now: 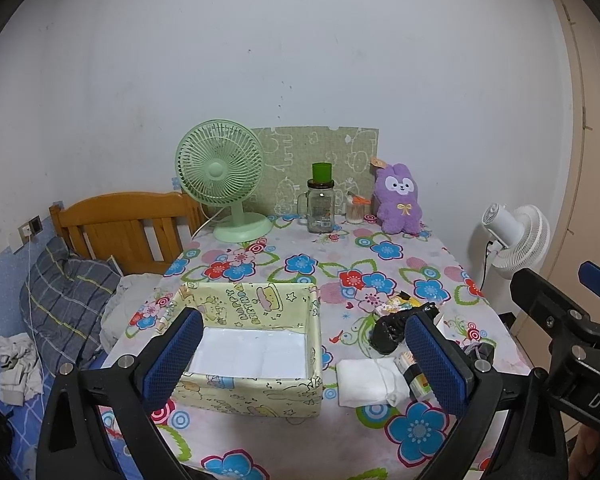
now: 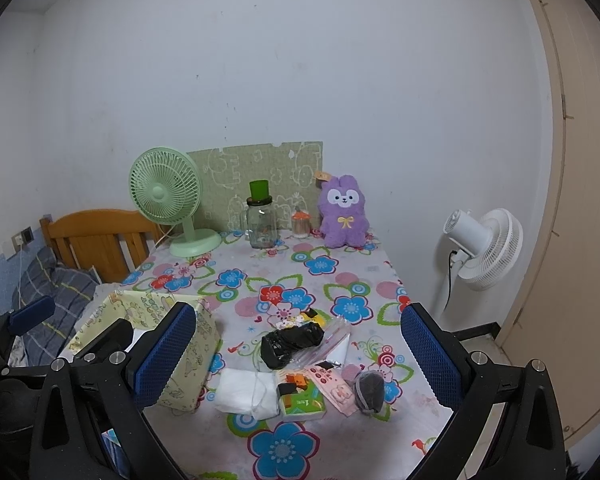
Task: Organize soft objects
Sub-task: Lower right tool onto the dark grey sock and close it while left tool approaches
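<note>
One yellow fabric box [image 1: 256,344] stood open and empty at the worktop's [image 2: 340,264] near left, likely the bin for the soft things. Just right of it lay a loose cluster: one folded white cloth [image 2: 246,394], one black bundle [image 2: 290,346], one green tissue pack [image 2: 302,400], one pink packet [image 2: 334,390] and one grey pouch [image 2: 369,392]. Both the left gripper [image 1: 304,356] and the right gripper [image 2: 300,356] hovered with jaws spread wide, holding nothing. One purple plush [image 2: 343,212] sat at the back.

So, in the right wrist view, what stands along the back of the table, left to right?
Pale green desk fan → clear glass jar with a green cup on top → small jar with an orange lid → purple plush rabbit.
</note>
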`<state>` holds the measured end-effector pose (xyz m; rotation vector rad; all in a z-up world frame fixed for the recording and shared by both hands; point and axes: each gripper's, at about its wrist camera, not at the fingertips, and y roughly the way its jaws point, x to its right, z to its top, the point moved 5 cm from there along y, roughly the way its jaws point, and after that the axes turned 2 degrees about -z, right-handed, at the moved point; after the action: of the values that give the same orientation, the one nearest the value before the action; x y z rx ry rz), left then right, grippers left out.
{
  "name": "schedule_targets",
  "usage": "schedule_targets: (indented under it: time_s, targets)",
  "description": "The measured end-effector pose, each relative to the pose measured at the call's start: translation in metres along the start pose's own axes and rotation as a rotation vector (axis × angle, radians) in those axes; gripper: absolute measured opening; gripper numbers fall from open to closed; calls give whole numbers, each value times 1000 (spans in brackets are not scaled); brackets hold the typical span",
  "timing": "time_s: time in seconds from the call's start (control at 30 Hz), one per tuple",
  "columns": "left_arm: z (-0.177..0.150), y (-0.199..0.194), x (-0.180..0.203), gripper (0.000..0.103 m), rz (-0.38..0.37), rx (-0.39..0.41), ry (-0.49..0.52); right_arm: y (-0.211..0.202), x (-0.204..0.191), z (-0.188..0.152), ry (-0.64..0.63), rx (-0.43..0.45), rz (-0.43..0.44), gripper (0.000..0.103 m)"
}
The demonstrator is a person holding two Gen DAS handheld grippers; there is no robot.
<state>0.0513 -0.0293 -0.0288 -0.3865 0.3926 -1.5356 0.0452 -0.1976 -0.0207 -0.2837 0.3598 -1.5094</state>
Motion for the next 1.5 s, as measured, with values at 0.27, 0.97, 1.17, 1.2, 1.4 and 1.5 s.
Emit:
schedule_targets:
  time_s: [0.27,0.97,1.17,1.2,1.4,1.5]
  targets:
    - [-7,16,11,98,-4,-21,-17,12,6,-3,-12,-9,-20,101]
    - [-42,80,66,93,-48,-158,-17,76,54,-44,13,-112,11,97]
    - [-54,97,79,93,-62,-211,-18,91,66,-57,27,-159,8,94]
    - [-56,100,81,93,-62,-219,-14,93,68,-59,29,-166,6,93]
    - [-66,113,94,93,-63,-246,7,113,77,-72,38,-212,17,92]
    - [-74,120,100,93,-65,-264,15,121,80,-80,36,-237,22,89]
